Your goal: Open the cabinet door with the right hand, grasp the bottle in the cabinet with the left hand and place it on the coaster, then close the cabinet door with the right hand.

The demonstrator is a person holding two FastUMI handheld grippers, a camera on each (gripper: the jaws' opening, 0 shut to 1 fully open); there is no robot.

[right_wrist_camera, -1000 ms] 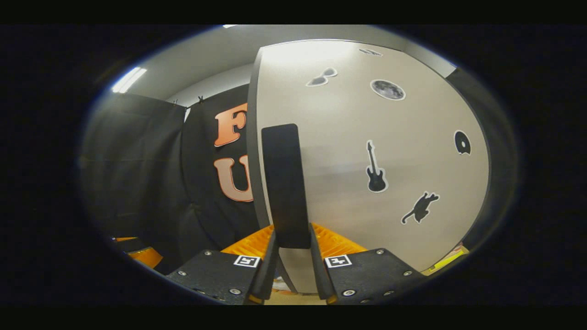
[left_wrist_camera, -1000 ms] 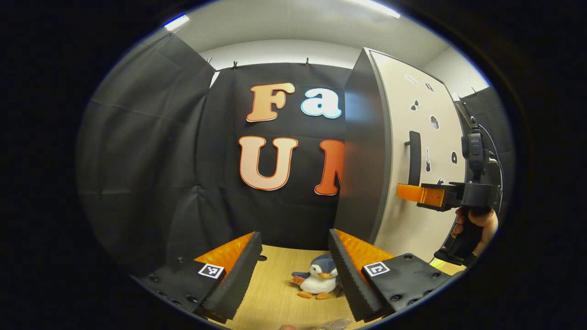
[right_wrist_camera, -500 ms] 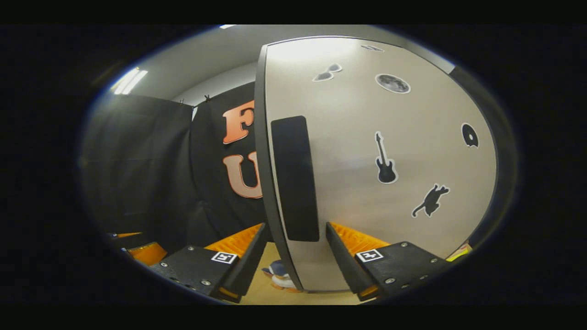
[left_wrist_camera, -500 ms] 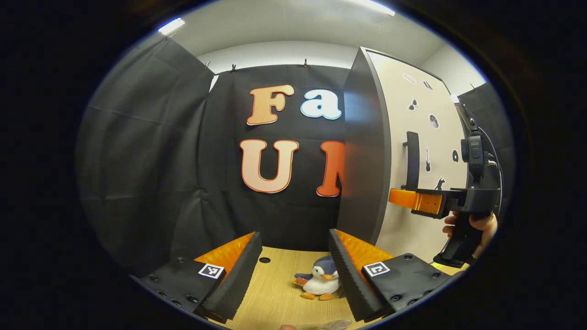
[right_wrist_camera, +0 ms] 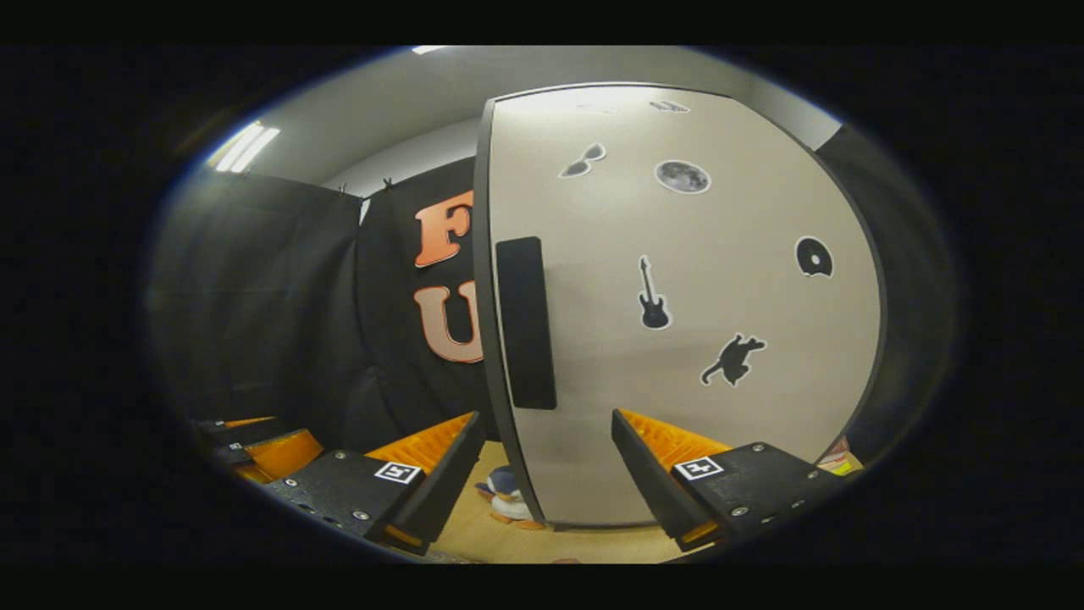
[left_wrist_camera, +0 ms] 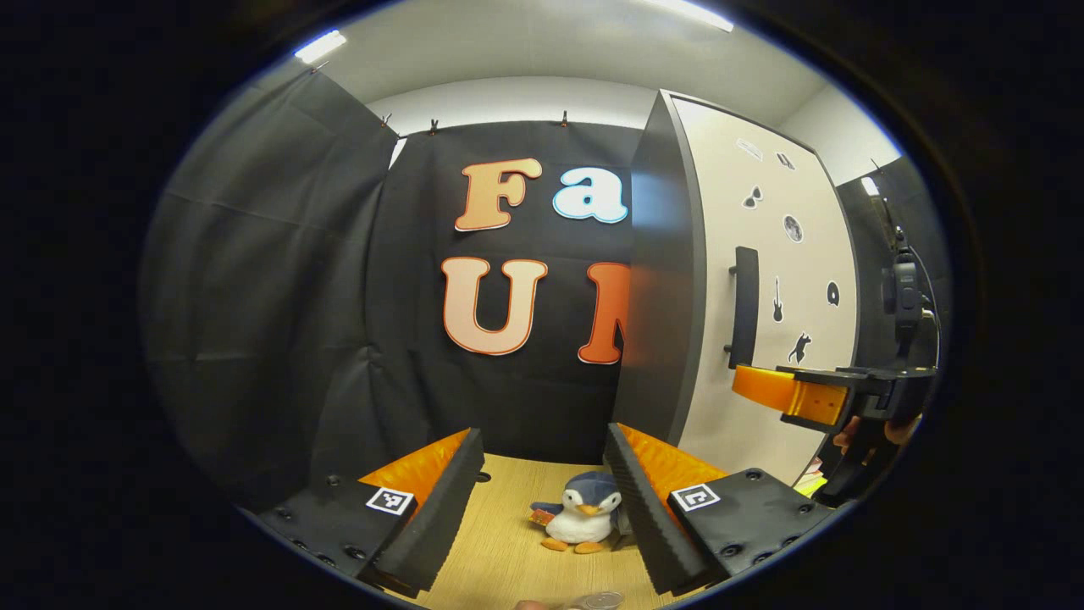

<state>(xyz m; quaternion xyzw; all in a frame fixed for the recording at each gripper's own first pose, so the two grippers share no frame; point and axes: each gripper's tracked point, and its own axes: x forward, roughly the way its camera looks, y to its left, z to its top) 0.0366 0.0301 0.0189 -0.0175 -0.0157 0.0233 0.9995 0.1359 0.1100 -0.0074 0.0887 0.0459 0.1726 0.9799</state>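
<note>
While door (right_wrist_camera: 694,339) sits shut: right gripper (right_wrist_camera: 542,474) jaws spread, off the handle (right_wrist_camera: 525,322).
Your move: close squarely on handle, pull.
Left gripper (left_wrist_camera: 542,508): spread, empty.

The surface (left_wrist_camera: 500,551) is light wood with a fine grain. A small plush penguin (left_wrist_camera: 578,518) stands upright on it (dark head, white belly, orange feet), near the foot of the cabinet (left_wrist_camera: 669,280), which also rests on the surface. A small dark hole (left_wrist_camera: 480,477) shows in the wood near the back. In the right gripper view the penguin (right_wrist_camera: 506,500) sits partly hidden behind the cabinet's edge.
</note>
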